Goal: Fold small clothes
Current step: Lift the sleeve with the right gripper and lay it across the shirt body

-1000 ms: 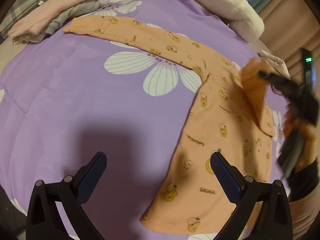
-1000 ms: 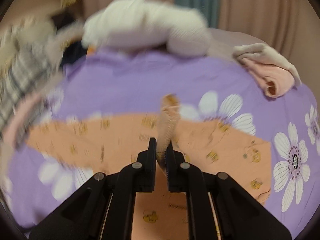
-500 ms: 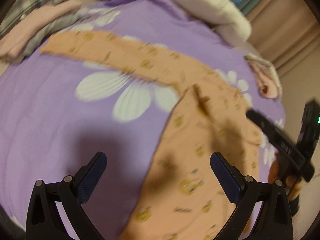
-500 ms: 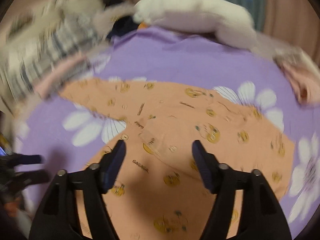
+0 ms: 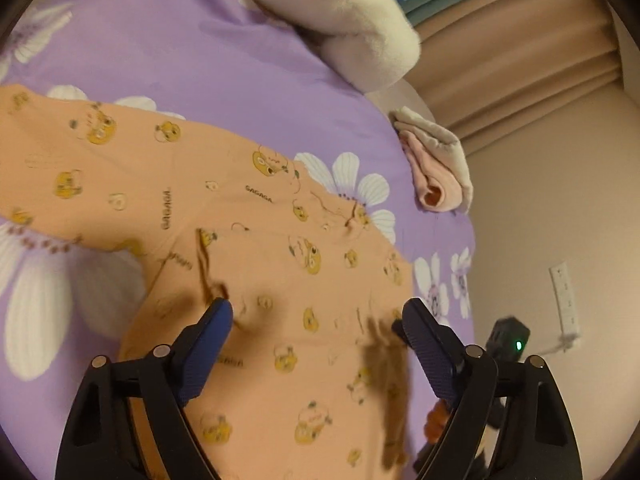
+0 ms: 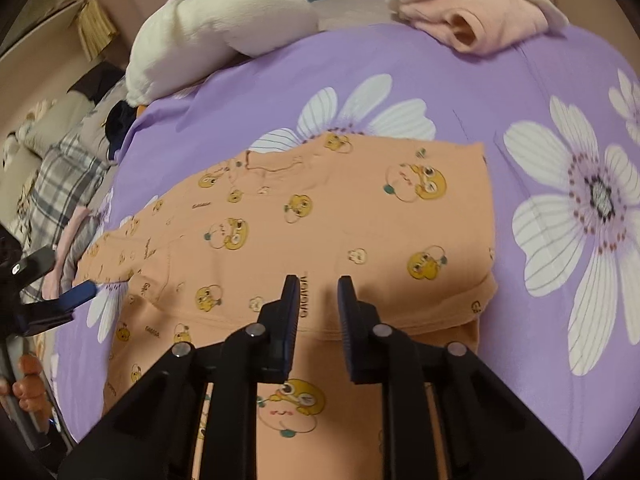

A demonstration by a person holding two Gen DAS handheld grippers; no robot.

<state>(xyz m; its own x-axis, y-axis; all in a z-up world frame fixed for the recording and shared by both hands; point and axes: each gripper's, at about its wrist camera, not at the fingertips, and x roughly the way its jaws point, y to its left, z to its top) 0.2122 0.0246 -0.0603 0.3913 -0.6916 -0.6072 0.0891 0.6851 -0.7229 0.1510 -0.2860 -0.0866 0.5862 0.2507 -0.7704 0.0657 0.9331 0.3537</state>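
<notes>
Lying flat on a purple sheet [image 6: 460,80] printed with big white daisies, the peach top [image 6: 320,220] is soft knit cotton dotted with yellow cartoon faces and small lettering; one long sleeve stretches away to the left, and on the right side a fold has been laid over the body, leaving a straight doubled edge and a hemmed seam near the right gripper [image 6: 318,284]. That gripper, black with ribbed dark blue pads, hovers just over this folded part with its jaws narrowing and only a slim gap between them; no cloth is caught there. In the left wrist view the left gripper [image 5: 316,312] hangs above the body of the top [image 5: 280,280], jaws wide but closing, nothing pinched between the pads. Shadows of the tools fall as brown smudges across the fabric. At the far right edge of the bed sits a folded bundle [image 6: 480,20] of pale pink and cream cloth, and a plump white plush blanket [image 6: 216,36] lies at the far side. Off to the far left are a grey plaid fabric [image 6: 68,180] and a dark garment [image 6: 120,124]. Beige pleated curtains [image 5: 520,60] hang behind.
</notes>
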